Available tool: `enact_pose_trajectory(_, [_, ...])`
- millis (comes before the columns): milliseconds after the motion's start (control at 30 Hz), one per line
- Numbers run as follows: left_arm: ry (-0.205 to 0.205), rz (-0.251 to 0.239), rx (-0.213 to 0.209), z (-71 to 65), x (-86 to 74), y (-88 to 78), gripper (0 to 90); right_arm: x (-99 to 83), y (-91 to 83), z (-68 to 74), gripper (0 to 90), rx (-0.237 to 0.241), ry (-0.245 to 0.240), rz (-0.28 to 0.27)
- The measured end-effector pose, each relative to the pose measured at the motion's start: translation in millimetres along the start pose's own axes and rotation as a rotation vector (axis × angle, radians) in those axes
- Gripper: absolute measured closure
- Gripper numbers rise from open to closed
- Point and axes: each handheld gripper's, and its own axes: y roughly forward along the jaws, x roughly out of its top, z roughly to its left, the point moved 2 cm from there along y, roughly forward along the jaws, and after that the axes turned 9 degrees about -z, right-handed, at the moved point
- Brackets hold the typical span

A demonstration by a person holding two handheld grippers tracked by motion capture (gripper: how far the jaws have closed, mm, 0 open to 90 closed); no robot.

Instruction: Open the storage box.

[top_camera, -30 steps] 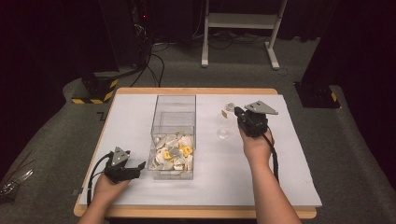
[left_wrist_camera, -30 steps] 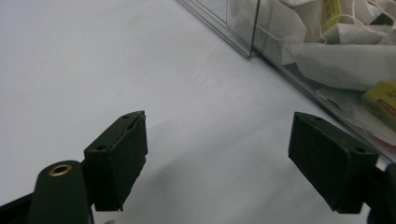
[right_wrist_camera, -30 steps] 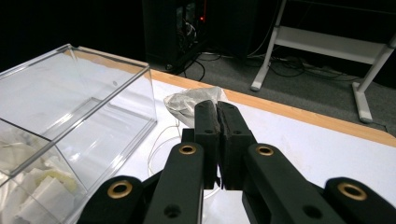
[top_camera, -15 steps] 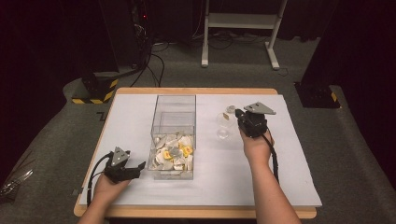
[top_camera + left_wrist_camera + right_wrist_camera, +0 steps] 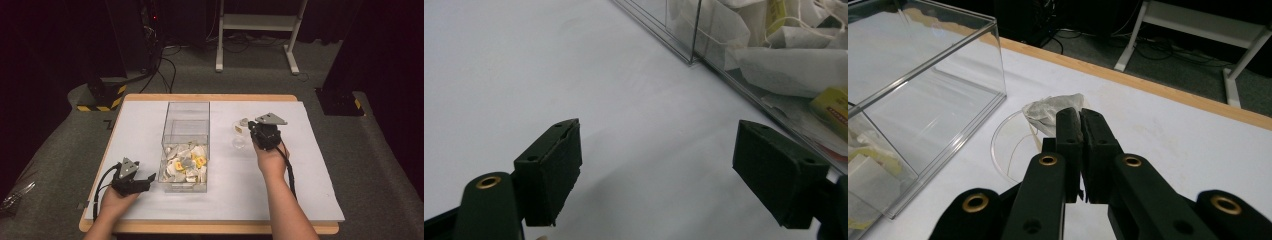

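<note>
On the white counter (image 5: 300, 165), the right gripper (image 5: 1080, 125) has its jaws clenched on a tea bag (image 5: 1050, 111) over a clear cup (image 5: 1013, 145), at three o'clock of the clear box (image 5: 186, 145). The left gripper (image 5: 664, 170) rests with jaws released, holding nothing.

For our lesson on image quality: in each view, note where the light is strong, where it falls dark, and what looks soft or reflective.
High view: white table brightly lit, room behind nearly black. Left gripper view: left gripper jaws blurred up close, casting a soft shadow on the table. Right gripper view: clear box walls carry pale reflections; right gripper dark against the bright table.
</note>
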Motion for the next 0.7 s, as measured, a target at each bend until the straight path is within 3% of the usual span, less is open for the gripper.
enact_pose_trajectory(267, [0.0, 0.0, 0.001, -0.1, 0.0, 0.2, 20.2, -7.5, 6.6, 3.6, 86.5, 0.003, -0.012, 0.024])
enact_pose_trajectory(700, [-0.002, 0.004, -0.001, 0.0, 0.0, 0.6, 20.2, -1.9, 7.9, 4.3, 85.5, 0.004, -0.01, 0.017])
